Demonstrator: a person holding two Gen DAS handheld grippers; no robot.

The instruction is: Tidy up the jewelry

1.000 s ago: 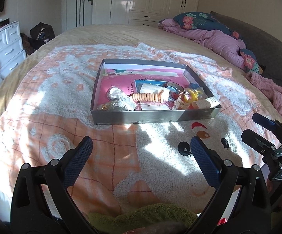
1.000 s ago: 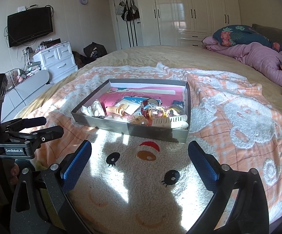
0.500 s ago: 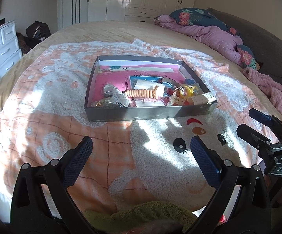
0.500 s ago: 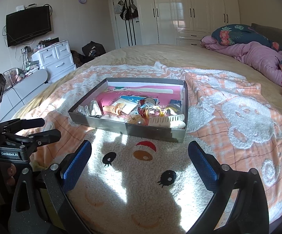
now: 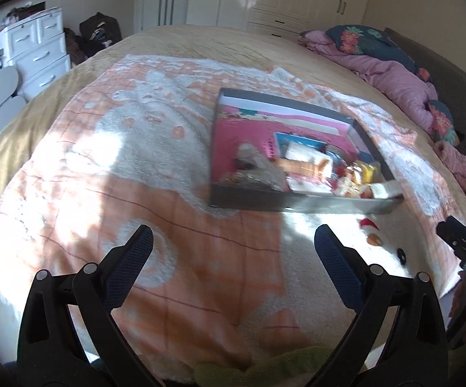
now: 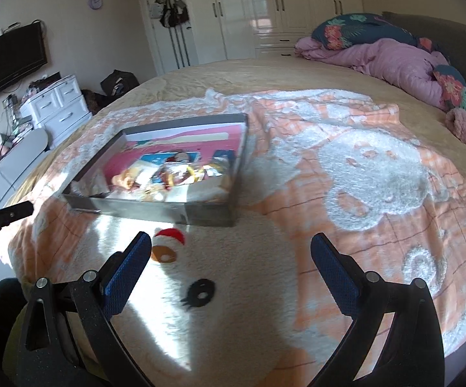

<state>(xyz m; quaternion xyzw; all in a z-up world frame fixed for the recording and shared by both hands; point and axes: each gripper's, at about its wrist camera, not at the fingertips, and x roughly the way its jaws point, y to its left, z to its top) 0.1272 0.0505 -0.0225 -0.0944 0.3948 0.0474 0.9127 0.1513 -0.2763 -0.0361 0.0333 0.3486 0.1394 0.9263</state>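
Here, view by view
Left wrist, left claw (image 5: 233,251): both blue-padded fingers spread wide apart, nothing between them, hanging over the orange and white blanket (image 5: 168,200) on the bed
Left wrist, box (image 5: 297,201): a shallow grey box with a pink floor, lying on the blanket ahead and to the right of the claw, well apart from it
Left wrist, jewelry (image 5: 300,167): a blurred heap of small things crowded at the near end of the box; single pieces cannot be told apart
Left wrist, right claw (image 5: 465,251): only its black side shows at the right edge
Right wrist, right claw (image 6: 231,258): fingers spread wide, empty, above the cartoon face on the blanket (image 6: 378,177)
Right wrist, box (image 6: 168,211): ahead and left of the claw, near it but not touching
Right wrist, jewelry (image 6: 168,177): bunched toward the near wall, blurred
Right wrist, left claw (image 6: 4,214): one dark tip at the left edge, its gap out of sight
Right wrist, room: white drawers (image 6: 58,106) and a wall television (image 6: 10,61) at left, a purple quilt (image 6: 387,61) at the head of the bed
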